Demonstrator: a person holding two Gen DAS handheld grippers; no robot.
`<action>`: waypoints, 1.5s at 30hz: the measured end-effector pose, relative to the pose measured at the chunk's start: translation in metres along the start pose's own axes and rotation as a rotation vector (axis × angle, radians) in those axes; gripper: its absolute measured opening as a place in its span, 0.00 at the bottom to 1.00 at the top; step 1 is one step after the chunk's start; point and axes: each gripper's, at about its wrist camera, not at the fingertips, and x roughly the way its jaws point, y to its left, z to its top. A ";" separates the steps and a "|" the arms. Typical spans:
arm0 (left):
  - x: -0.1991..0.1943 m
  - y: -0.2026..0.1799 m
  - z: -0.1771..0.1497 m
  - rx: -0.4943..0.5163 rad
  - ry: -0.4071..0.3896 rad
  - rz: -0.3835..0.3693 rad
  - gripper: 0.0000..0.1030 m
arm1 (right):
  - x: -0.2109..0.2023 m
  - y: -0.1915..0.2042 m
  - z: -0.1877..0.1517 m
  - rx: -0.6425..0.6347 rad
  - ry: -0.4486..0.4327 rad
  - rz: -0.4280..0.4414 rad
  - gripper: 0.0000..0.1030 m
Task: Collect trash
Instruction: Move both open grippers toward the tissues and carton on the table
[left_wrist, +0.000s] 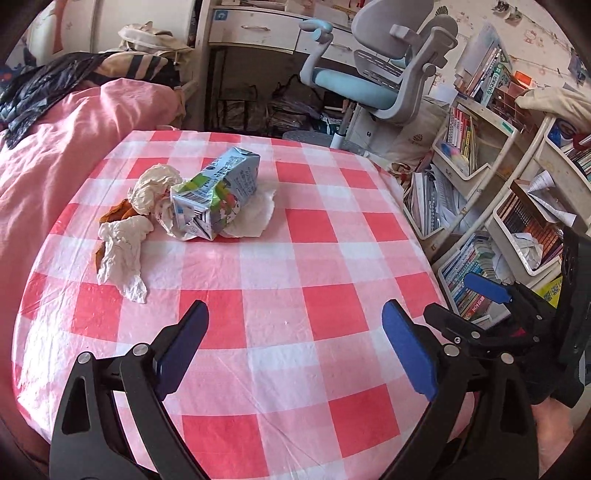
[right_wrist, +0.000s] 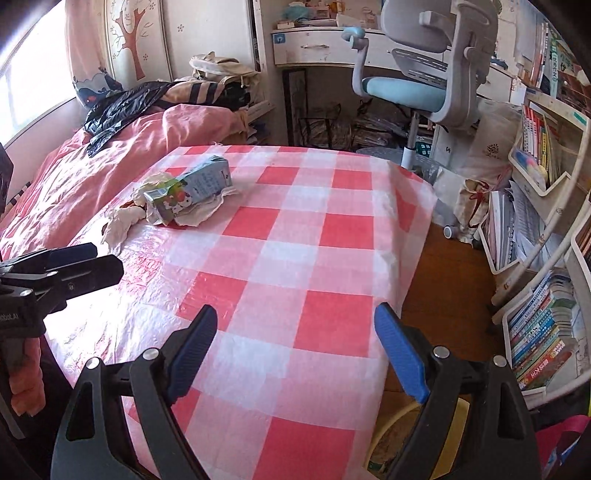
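Trash pile: a small heap on the far left part of the table, near the edge beside the bed.
Carton: a crushed drink carton lies on its side on top of the heap, its folded end toward the camera in the left wrist view; it is light blue with green and a printed barcode.
Tissues: a flat white tissue lies under the carton; a crumpled ball of tissue touches the carton on its left; a long twisted tissue lies nearer to the camera, just beside the others.
Brown scrap: an orange-brown piece shows between the tissues; I cannot tell what it is.
Table: covered with a pink, red and white checked cloth, wrinkled and a little shiny.
Left gripper: jaws wide apart, nothing between the blue pads; it hangs over the near part of the cloth, well apart from the heap.
Right gripper: jaws also wide apart and empty, over the near right part of the cloth, well apart from the carton.
Bed: a pink quilt just left of the table, with a dark jacket on it.
Behind the table: a grey and light blue desk chair before a white desk.
Right side: white shelves full of books and papers.
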 end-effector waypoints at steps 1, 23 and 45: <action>-0.001 0.002 0.000 -0.002 0.001 0.002 0.89 | 0.002 0.005 0.001 -0.011 0.003 0.003 0.81; 0.000 0.016 0.004 -0.012 0.018 0.007 0.89 | 0.018 0.032 0.006 -0.104 0.025 0.013 0.82; -0.002 0.023 0.001 -0.020 0.022 0.012 0.90 | 0.020 0.045 0.007 -0.127 0.019 0.026 0.82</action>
